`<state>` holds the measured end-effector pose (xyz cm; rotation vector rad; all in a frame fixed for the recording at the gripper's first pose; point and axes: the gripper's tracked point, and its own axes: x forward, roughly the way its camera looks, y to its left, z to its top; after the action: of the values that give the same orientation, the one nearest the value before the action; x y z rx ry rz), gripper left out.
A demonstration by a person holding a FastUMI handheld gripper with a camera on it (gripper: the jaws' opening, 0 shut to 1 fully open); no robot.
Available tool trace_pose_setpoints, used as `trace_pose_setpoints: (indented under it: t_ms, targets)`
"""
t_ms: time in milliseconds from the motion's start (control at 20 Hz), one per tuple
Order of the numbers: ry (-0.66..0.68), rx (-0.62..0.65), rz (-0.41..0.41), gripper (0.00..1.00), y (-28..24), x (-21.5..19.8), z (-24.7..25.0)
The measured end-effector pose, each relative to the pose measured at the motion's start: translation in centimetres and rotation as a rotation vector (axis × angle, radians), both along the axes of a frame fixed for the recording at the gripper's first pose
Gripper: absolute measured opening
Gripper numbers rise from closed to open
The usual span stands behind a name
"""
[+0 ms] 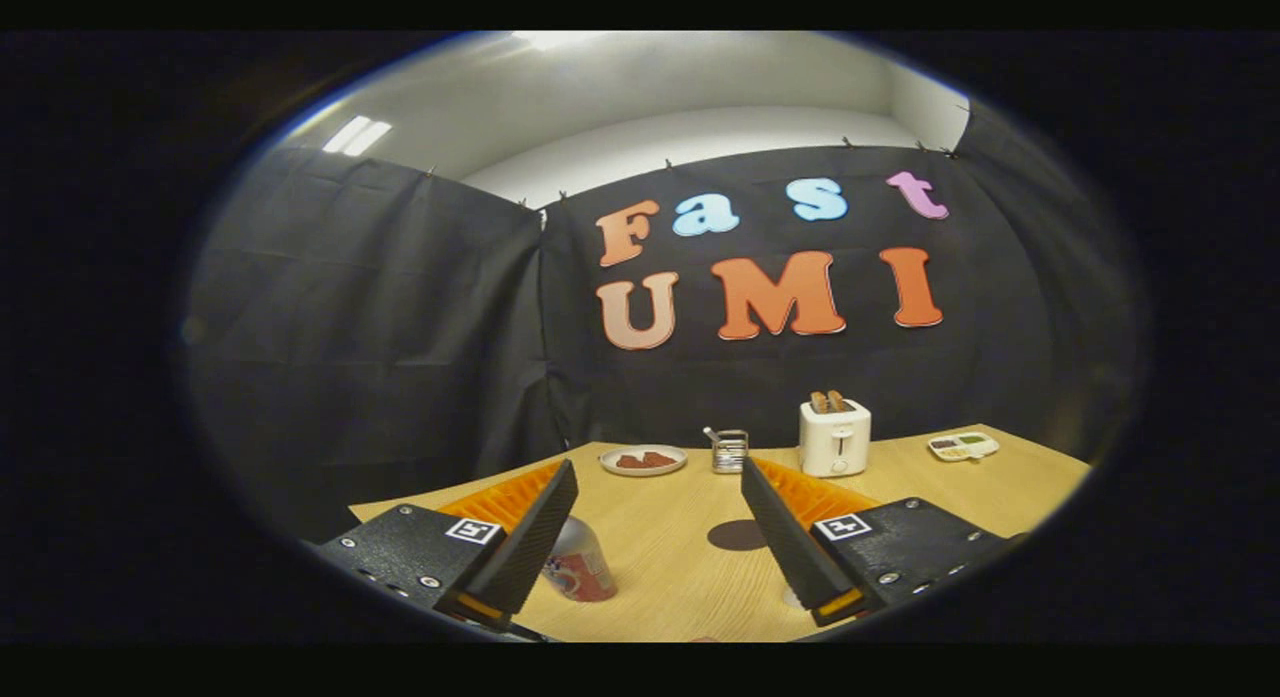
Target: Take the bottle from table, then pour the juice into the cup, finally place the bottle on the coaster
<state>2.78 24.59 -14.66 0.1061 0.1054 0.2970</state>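
The bottle [580, 569], with a silvery top and a red label, stands on the wooden table [660, 577]. It is low between my fingers, close against the inner side of the left finger, which hides part of it. A dark round coaster [737, 534] lies flat on the table just inside the right finger. My gripper [657, 465] is open, held above the table, with its fingers wide apart and nothing pressed between them. A small pale patch [793, 599] shows by the base of the right finger; I cannot tell what it is.
Beyond the fingers, along the table's far edge, are a plate [643, 460] with brown food, a small metal rack [729, 450], a white toaster [834, 436] with toast in it, and a small divided tray [962, 445]. Black cloth walls close the booth behind.
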Motion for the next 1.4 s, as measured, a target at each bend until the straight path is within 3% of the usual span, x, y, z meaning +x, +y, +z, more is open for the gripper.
trace_pose_setpoints:
  t_ms: [500, 1100, 1400]
  targets:
    - [0.124, 0.022, 0.081, 0.98, 5.1, -0.7, -6.0]
    - [0.249, -0.022, 0.079, 0.98, 8.8, -0.2, -12.2]
    - [0.378, -0.007, 0.053, 0.96, 9.2, -0.3, -15.7]
